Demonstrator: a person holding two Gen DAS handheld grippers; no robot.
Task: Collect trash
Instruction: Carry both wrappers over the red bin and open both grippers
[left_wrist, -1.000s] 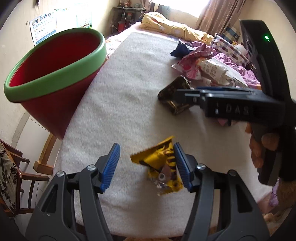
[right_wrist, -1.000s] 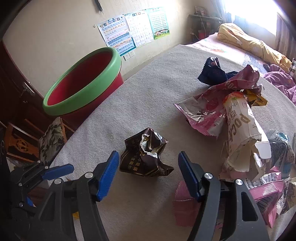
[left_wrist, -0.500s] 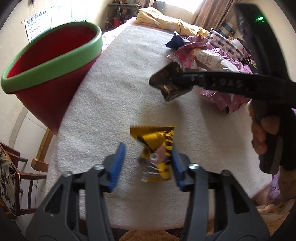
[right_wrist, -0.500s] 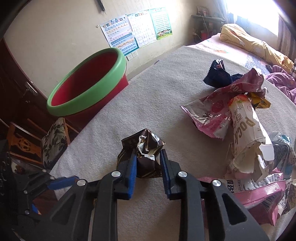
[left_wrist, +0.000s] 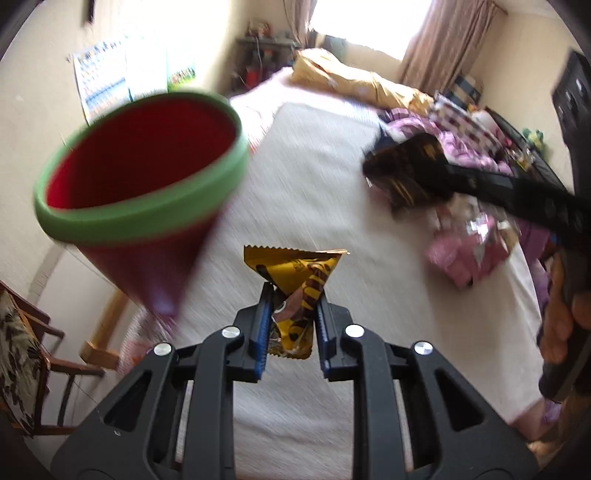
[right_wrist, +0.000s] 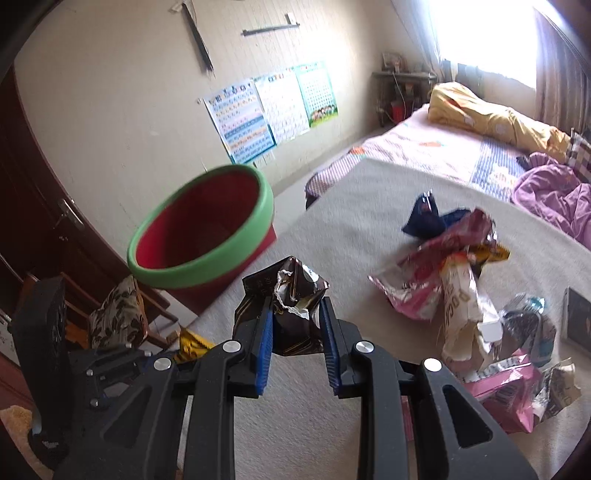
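Left gripper (left_wrist: 291, 317): closed narrow on a yellow wrapper (left_wrist: 295, 284), pinched at its lower half so the wide top fans out above the pads.
Right gripper (right_wrist: 295, 328): closed narrow on a crumpled brown wrapper (right_wrist: 288, 299), lifted off the surface.
Bin (right_wrist: 199, 236): red with a green rim, mouth open, standing at the far left edge of the bench (right_wrist: 332, 229); both grippers point toward it, which suggests both wrappers are headed there.
Bench: covered in a pale cloth, bare in the middle.
Remaining trash (right_wrist: 454, 295): a loose heap of pink, white and dark blue packets on the right side, well apart from the bin.
Progress: two pieces in hand, none visibly inside the bin; most of the heap awaits.
Image quality: left view blurred.
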